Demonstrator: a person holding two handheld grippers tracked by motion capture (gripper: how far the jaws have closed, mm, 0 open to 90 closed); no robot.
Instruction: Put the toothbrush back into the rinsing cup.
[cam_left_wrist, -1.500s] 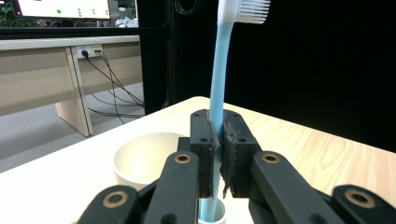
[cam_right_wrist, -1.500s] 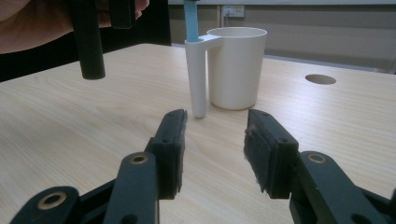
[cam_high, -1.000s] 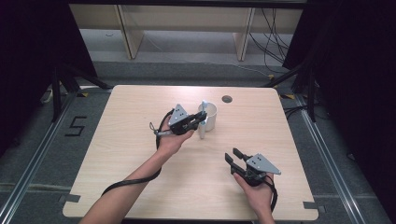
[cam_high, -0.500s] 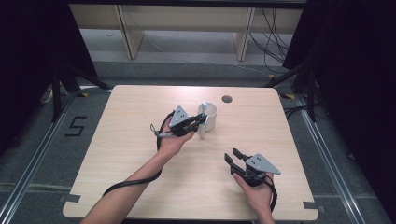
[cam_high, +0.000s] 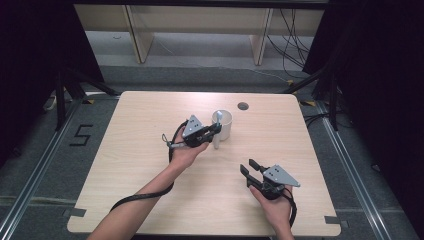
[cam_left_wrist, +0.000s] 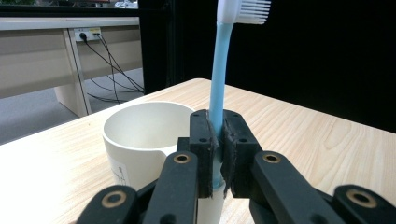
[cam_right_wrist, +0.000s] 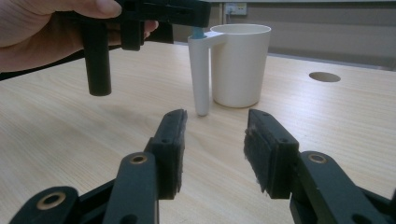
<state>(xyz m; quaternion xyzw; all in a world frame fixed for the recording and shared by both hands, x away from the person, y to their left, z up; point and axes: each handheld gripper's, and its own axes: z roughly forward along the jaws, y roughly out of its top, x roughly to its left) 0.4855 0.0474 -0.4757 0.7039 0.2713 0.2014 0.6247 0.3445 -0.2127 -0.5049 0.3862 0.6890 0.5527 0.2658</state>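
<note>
Left gripper clamped the toothbrush upright at the cup's five o'clock holder, needing a straight drop; right gripper sat apart.

Left gripper beside white cup

In the left gripper view the toothbrush is cut off at the top edge across its bristle head, and its lower handle is hidden behind the closed jaws. The white cup runs out at the bottom, its base hidden behind the jaw arms, and a small printed mark on its wall is too small to read. In the right gripper view the left gripper is cut off by the top edge.
</note>
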